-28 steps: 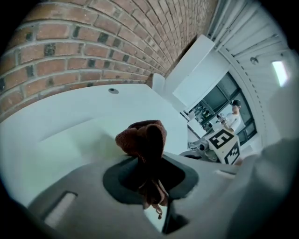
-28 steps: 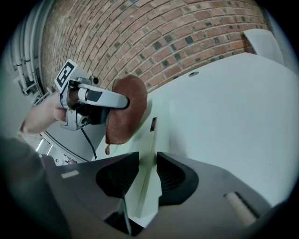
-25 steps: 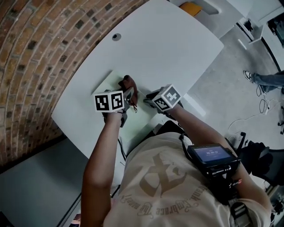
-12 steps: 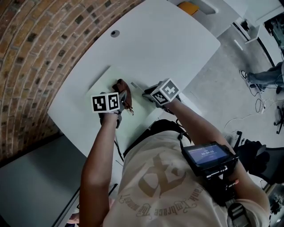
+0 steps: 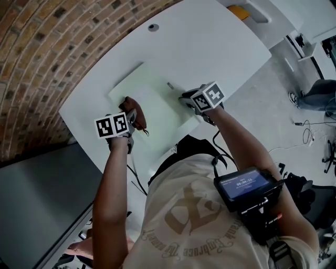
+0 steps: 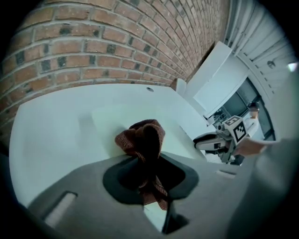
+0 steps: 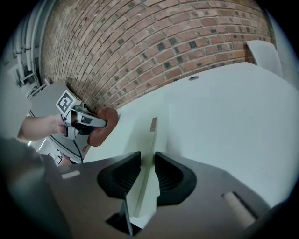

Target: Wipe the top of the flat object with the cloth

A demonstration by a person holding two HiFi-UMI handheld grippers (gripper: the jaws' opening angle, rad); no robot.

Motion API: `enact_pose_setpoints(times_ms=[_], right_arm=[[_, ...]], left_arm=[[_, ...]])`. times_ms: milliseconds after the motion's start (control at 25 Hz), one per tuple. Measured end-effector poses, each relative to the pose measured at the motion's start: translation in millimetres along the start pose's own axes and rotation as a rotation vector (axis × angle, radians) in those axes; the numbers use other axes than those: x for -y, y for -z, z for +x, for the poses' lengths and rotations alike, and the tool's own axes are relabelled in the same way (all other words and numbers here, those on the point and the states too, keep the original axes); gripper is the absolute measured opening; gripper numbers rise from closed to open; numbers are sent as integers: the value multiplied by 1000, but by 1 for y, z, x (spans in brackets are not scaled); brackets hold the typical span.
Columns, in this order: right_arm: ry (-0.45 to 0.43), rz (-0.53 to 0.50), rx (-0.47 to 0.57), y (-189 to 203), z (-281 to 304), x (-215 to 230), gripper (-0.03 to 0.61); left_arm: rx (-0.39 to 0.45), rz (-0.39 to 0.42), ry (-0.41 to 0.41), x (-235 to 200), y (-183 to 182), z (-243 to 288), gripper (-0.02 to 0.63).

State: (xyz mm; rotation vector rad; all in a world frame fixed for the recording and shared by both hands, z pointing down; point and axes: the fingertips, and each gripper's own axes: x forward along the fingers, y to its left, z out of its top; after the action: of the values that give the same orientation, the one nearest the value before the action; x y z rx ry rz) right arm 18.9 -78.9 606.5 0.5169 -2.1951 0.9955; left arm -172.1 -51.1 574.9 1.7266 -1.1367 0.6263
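A pale green flat board (image 5: 152, 94) lies on the white table (image 5: 210, 47). My left gripper (image 5: 131, 116) is shut on a bunched brown cloth (image 5: 131, 105), which rests on the board's near-left part. In the left gripper view the cloth (image 6: 142, 137) bulges out past the left gripper (image 6: 148, 161) onto the board (image 6: 110, 116). My right gripper (image 5: 190, 97) clamps the board's right edge. In the right gripper view the board (image 7: 140, 126) runs edge-on between the jaws of the right gripper (image 7: 147, 168), and both pads touch it. The left gripper (image 7: 86, 122) and the cloth (image 7: 103, 122) show at the far left.
A brick wall (image 5: 47, 42) runs behind the table's curved far edge. A round grommet (image 5: 153, 27) sits in the tabletop and a yellow object (image 5: 239, 11) lies beyond it. A small brown strip (image 7: 153, 124) lies on the board. A screen device (image 5: 244, 184) hangs on the person's chest.
The left gripper has dragged the cloth across the board toward its near-left part, away from the right gripper. The right gripper stays on the board's right edge.
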Motion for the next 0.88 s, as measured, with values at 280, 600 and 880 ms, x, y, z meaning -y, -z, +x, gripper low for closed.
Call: enact_pose_setpoints(times_ms=[280,600,880], right_arm=[[34,11,30,-1,-1,-1,109],[22,29,67,1,-4,-14,175],[22,31,9,26,-6,-17,187]], left_arm=[[-1,-32,-75,-35,31,-30,74],[30,38,-33,-8,6,-39,74],[27,103,129,78,-25,-1,74]])
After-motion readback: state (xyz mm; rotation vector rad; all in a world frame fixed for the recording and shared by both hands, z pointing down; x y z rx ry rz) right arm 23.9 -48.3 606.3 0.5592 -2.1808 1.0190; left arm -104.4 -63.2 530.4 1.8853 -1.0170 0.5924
